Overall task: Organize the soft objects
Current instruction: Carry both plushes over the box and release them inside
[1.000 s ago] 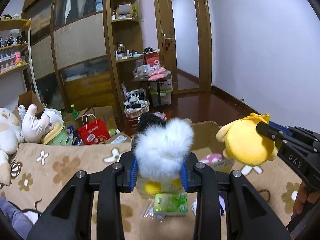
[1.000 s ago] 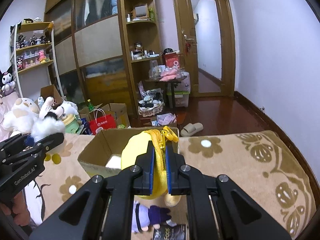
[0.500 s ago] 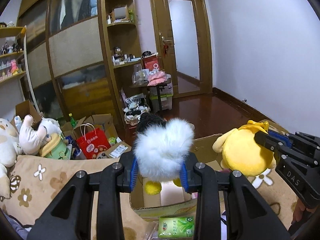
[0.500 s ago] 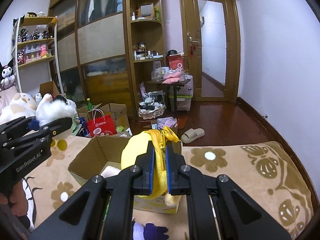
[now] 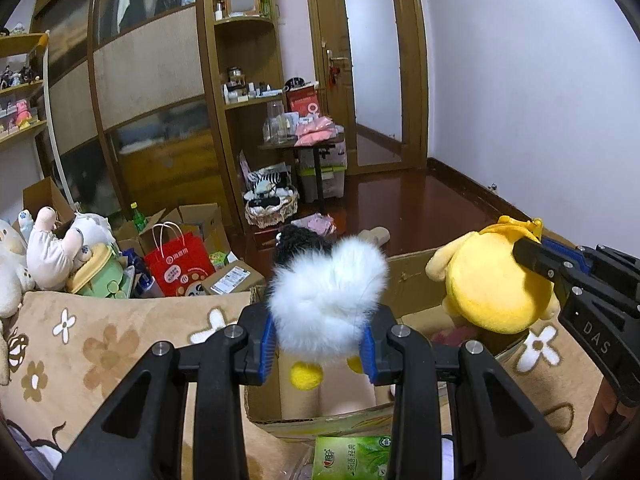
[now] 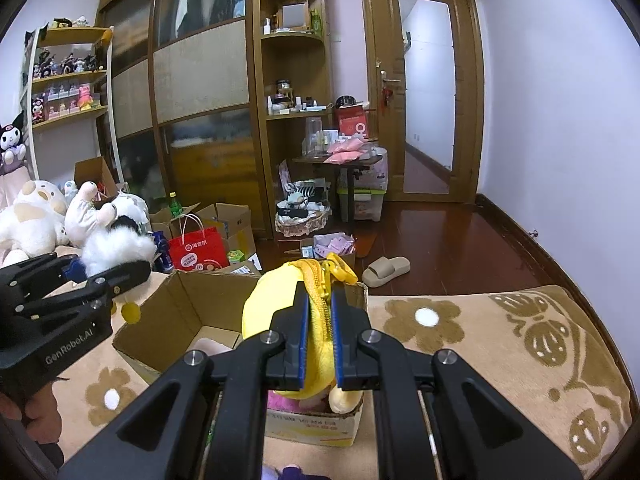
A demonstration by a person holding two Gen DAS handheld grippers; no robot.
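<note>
Fluffy white plush (image 5: 326, 312) squeezed by left gripper (image 5: 320, 346) (clamped).

Cluttered home bedroom: wooden wardrobe (image 6: 200, 92), plush toys (image 6: 36, 216), floral blanket (image 6: 480, 344).

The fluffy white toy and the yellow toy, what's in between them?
The open cardboard box: in the right wrist view it sits between the fluffy white toy and the yellow toy.

1. Red paper shopping bag (image 5: 179, 266), white handles, on the floor among open cartons.
2. Beige slipper (image 6: 386, 269) on dark wood floor.
3. Wicker basket (image 6: 303, 221) of folded cloth beneath a small table (image 6: 338, 162).
4. Green tissue packet (image 5: 351, 456) on flowered blanket (image 5: 96, 344).
</note>
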